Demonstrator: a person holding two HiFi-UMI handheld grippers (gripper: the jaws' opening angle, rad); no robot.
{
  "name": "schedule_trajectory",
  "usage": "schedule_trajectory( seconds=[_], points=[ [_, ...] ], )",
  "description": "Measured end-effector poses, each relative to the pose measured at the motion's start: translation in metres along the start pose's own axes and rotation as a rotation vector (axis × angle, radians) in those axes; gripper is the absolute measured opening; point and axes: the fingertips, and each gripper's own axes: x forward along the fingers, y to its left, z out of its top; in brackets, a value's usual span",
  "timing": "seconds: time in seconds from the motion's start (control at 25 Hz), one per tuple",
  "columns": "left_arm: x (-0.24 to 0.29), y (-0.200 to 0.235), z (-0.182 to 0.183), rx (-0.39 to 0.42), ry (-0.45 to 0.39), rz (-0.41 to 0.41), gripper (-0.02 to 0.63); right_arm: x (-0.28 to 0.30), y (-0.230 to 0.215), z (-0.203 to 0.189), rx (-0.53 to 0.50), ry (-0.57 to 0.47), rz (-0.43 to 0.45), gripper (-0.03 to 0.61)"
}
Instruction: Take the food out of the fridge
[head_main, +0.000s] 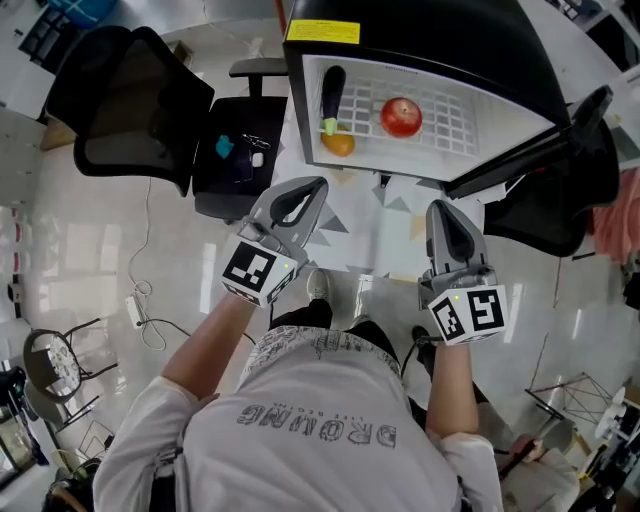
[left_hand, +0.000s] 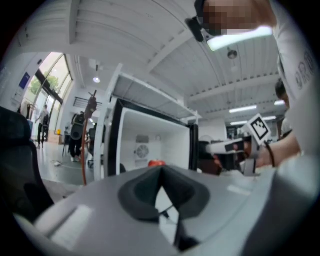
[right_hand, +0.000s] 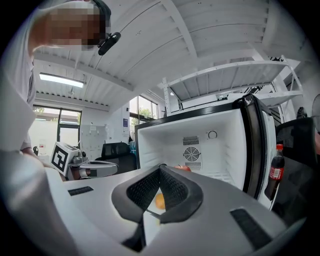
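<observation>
The small black fridge (head_main: 420, 40) stands open in front of me. On its white wire shelf (head_main: 450, 110) lie a dark eggplant (head_main: 332, 95), an orange (head_main: 338, 144) and a red apple (head_main: 401, 117). My left gripper (head_main: 318, 185) is shut and empty, just short of the fridge's left front. My right gripper (head_main: 437, 207) is shut and empty too, a little before the opening. The left gripper view shows the apple (left_hand: 156, 163) just over the closed tips (left_hand: 161, 169). Past the closed tips (right_hand: 161, 167) in the right gripper view are the orange (right_hand: 159, 201) and the apple (right_hand: 183, 168).
The fridge door (head_main: 520, 160) hangs open to the right, with a cola bottle (right_hand: 275, 170) in its rack. Black office chairs stand at the left (head_main: 140, 105), beside the fridge (head_main: 240, 150) and at the right (head_main: 560, 200). A cable (head_main: 145, 300) lies on the floor.
</observation>
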Motion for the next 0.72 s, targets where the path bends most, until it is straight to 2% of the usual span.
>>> schedule_trajectory(
  seconds=[0.4,0.72],
  points=[
    [0.035,0.013,-0.03,-0.003,0.055,0.042,0.009,0.022,-0.015,-0.012,0.014,0.022,0.033,-0.009],
    [0.057,0.013,-0.047,-0.015,0.081,0.114,0.009,0.047,-0.033,-0.038,0.014,0.059,0.138,-0.009]
  ],
)
